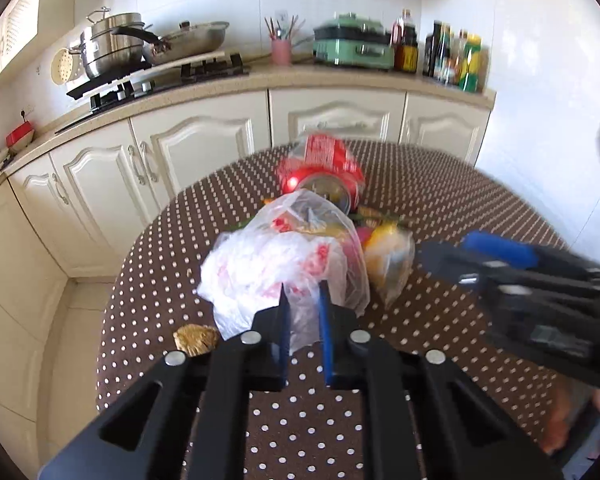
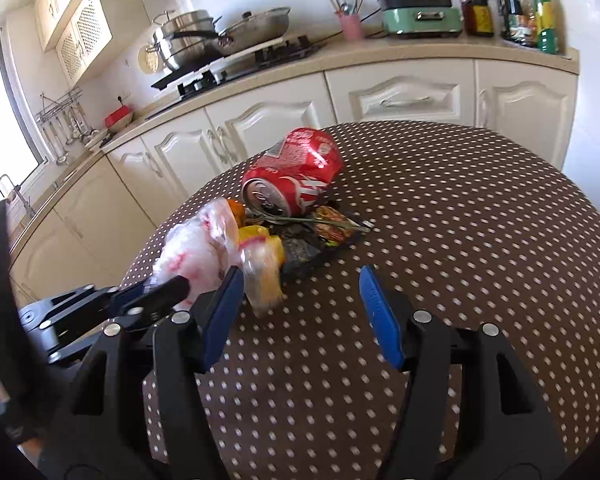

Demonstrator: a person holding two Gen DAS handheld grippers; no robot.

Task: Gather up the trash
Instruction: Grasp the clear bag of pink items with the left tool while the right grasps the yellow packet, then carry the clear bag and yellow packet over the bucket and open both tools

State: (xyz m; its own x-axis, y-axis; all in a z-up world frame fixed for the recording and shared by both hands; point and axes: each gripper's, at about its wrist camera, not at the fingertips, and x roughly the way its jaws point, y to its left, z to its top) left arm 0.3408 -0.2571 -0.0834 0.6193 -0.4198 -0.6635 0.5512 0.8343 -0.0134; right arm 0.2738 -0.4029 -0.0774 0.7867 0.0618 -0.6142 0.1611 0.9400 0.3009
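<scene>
The left gripper (image 1: 303, 304) has its jaws clenched on the near edge of a thin clear plastic bag (image 1: 284, 256), which lies crumpled on the polka-dot tabletop (image 1: 440, 184) with red-printed white film bunched inside it. The right gripper (image 2: 300, 300) is released, its blue pads standing wide apart with nothing between them, and it hovers just beside the bag and a smaller yellow wrapper (image 2: 262, 268). Behind these lie a dented red can (image 2: 296, 176) on its side and a dark flat snack packet (image 2: 320, 236), all close together in one heap. A small brown crumb-like piece (image 1: 196, 338) sits apart at the near left edge. It seems the step in hand is to hold the bag so the other trash can go inside. To do it well, the left grip should keep only one layer of film, so that the mouth can open; if both layers are pinched, the bag stays closed. The right jaws should then take the opposite lip, or pick the light wrapper first, moving slowly because the film slides easily.
</scene>
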